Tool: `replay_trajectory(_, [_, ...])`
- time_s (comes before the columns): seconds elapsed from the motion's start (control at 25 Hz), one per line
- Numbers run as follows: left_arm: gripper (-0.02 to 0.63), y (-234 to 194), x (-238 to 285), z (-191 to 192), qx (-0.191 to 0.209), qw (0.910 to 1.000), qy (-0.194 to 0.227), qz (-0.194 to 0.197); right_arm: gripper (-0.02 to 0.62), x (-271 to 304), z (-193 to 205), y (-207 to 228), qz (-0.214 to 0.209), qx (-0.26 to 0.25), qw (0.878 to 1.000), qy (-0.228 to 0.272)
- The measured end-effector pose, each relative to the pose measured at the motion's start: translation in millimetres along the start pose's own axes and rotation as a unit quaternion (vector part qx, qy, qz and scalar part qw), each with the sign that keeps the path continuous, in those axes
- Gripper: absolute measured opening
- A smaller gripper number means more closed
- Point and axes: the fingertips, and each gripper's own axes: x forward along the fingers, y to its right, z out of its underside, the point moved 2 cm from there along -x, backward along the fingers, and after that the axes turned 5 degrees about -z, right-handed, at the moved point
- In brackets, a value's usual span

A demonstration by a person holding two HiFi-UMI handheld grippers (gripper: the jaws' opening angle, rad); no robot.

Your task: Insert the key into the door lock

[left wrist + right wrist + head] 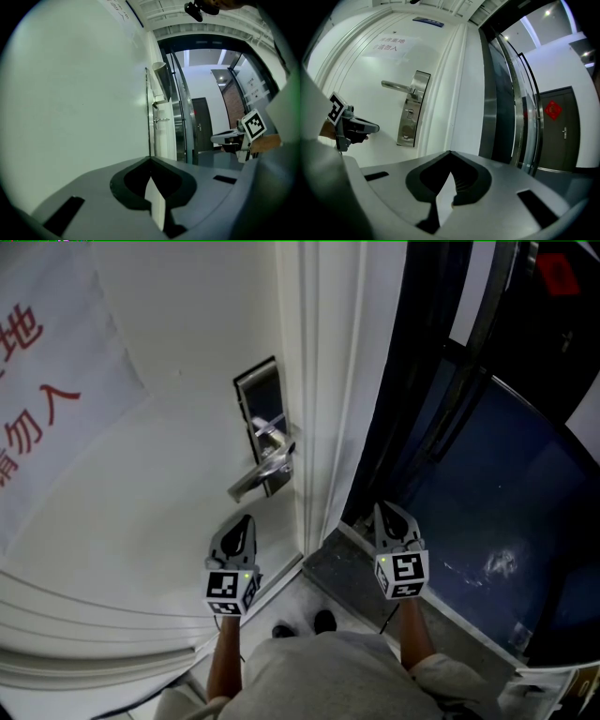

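Head view: lock plate (pixel 258 395) on white door (pixel 159 456), lever handle (pixel 261 472) across it
Left gripper (pixel 246 519): jaws together, empty, just below lock plate
Keyhole (pixel 409 112): in lock plate, under handle
Right gripper (pixel 382 508): jaws together, right of lock plate, past door edge
Key: not made out

Looking steeply down from the head onto the door lock (pixel 260 404); from both gripper views, level and close, toward the same white door (pixel 370 93).
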Motion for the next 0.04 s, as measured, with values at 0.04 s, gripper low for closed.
replay_trajectory(0.04, [0.017, 0.5, 0.4, 0.3, 0.001, 1.0000, 0.000, 0.001, 0.021, 0.6, -0.1, -0.6, 0.000, -0.002, 1.000, 0.000])
